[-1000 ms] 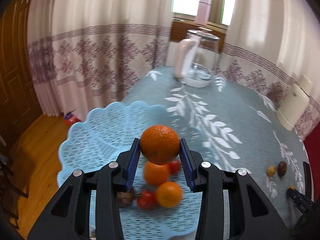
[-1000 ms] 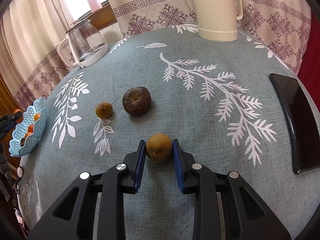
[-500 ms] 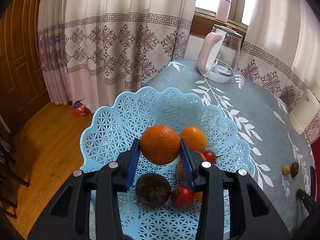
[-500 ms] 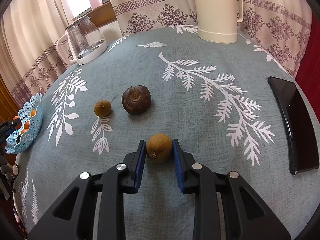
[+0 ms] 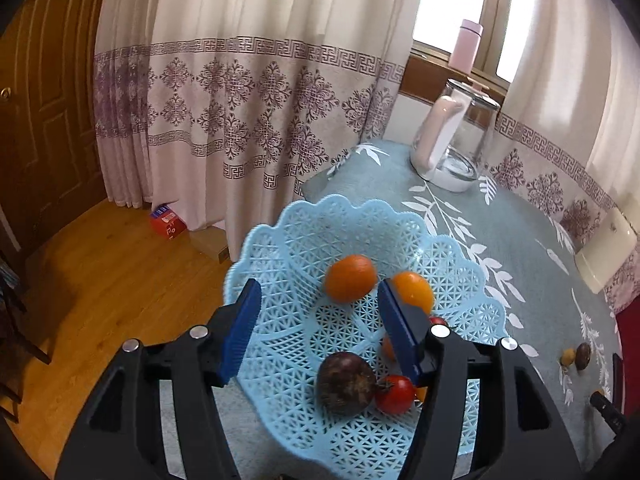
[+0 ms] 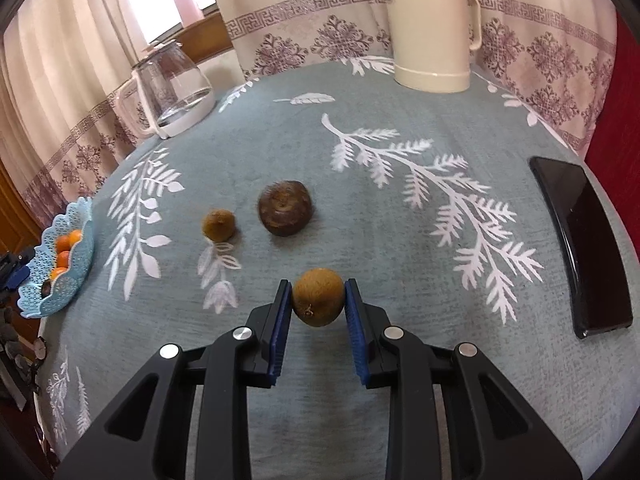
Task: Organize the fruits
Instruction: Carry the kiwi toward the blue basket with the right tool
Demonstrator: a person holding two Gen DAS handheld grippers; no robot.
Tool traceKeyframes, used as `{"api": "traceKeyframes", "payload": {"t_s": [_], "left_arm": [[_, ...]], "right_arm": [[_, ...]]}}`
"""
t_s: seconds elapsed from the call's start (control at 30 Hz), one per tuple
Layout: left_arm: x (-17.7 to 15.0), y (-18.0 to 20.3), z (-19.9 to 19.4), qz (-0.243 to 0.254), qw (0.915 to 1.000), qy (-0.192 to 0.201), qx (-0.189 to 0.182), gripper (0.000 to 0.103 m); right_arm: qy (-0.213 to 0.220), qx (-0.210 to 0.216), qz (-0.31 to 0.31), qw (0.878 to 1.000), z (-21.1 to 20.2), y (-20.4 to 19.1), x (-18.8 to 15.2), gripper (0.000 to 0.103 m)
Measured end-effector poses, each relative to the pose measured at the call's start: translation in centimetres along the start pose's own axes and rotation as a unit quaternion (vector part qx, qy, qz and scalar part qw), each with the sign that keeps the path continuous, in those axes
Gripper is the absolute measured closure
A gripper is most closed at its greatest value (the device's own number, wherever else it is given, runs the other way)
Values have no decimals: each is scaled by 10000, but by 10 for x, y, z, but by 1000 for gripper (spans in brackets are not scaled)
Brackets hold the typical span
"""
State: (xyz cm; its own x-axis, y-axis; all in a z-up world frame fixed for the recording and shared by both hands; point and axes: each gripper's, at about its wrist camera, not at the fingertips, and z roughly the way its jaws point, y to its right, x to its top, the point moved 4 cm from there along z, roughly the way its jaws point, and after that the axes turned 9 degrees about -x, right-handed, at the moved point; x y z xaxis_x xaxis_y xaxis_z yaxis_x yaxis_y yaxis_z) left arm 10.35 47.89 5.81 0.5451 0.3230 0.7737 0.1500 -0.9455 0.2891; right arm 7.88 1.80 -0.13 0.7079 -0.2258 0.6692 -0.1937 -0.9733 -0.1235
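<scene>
Now the left gripper [image 5: 316, 334] has spread wide and let go its orange [image 5: 350, 278], which sits in the blue basket [image 5: 280, 236], while the right gripper [image 6: 318, 309] stays clamped on a brown fruit [image 6: 318, 297] above the table [image 6: 400, 128].

A pale blue lattice basket [image 5: 304, 240] with a scalloped rim sits at the bench's left edge, holding three oranges [image 5: 350, 283], a dark brown fruit [image 5: 346, 388] and red tomatoes [image 5: 394, 394]. Mid-bench, a small brown fruit [image 6: 218, 224] lies just left of a larger dark one [image 6: 285, 208]; a third brown fruit [image 6: 318, 297] is nearer.
</scene>
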Motion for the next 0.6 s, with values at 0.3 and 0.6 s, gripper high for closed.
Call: {"api": "traceKeyframes", "payload": {"t_s": [0.3, 0.6], "left_arm": [[-1, -1, -16, 115, 9998, 178, -3, 38], [10, -11, -34, 76, 9992, 391, 99, 31]], "right_arm": [[137, 137, -252, 9995, -19, -30, 1, 76], [180, 638, -729, 9951, -34, -90, 2, 76]]}}
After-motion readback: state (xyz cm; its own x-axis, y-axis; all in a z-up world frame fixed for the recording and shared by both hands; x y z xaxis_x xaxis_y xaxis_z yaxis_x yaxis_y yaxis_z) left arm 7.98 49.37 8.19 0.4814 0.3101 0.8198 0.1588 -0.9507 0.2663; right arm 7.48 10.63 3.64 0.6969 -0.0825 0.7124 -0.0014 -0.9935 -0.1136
